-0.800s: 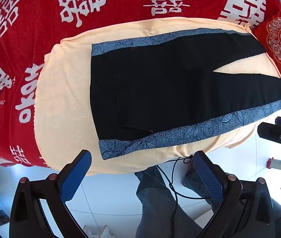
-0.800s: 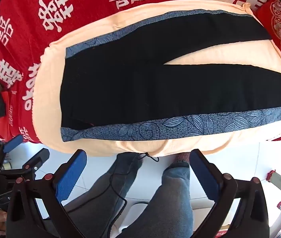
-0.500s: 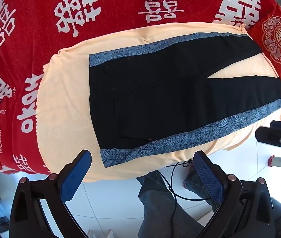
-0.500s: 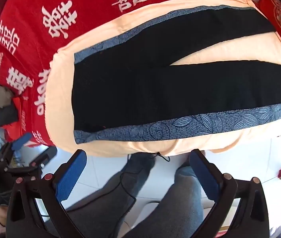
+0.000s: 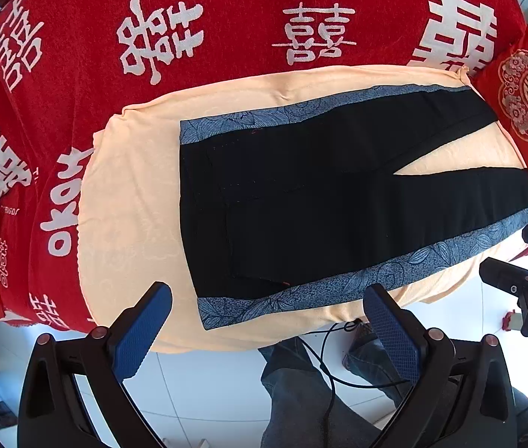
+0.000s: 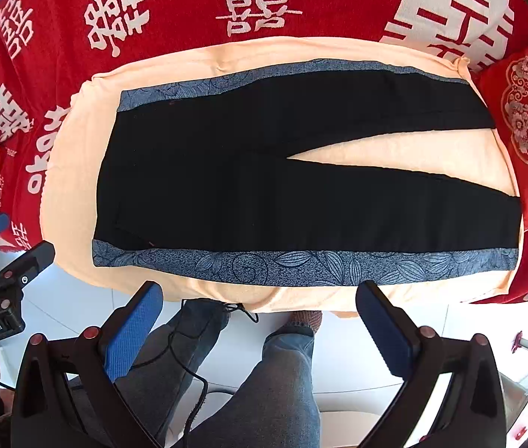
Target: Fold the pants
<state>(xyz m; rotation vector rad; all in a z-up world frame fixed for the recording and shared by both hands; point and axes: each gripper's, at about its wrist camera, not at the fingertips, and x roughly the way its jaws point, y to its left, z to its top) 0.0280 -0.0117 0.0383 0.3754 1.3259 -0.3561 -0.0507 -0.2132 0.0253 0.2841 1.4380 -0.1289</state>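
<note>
Hovering short of the near edge, the left gripper [image 5: 267, 321] and the right gripper [image 6: 260, 317] are both held with jaws spread wide and nothing between them. The pants [image 6: 264, 171] are laid flat on a peach cloth [image 6: 69, 186] spread over a red cover [image 5: 226, 18] printed with white characters, waistband toward the left, legs running right with a narrow wedge of cloth showing between them. Black fabric is seen, edged by a blue leaf-patterned side stripe [image 6: 301, 261] along the near side and another along the far side. Light, limp handling is to be expected (thin cloth like this tends to sag and drag the sheet beneath). A pinch at the near stripe is judged best: waistband corner for the left, lower leg for the right, so the near leg can be lifted and carried over the far one. A shallow bite is advised, lest the peach cloth be caught too.
</note>
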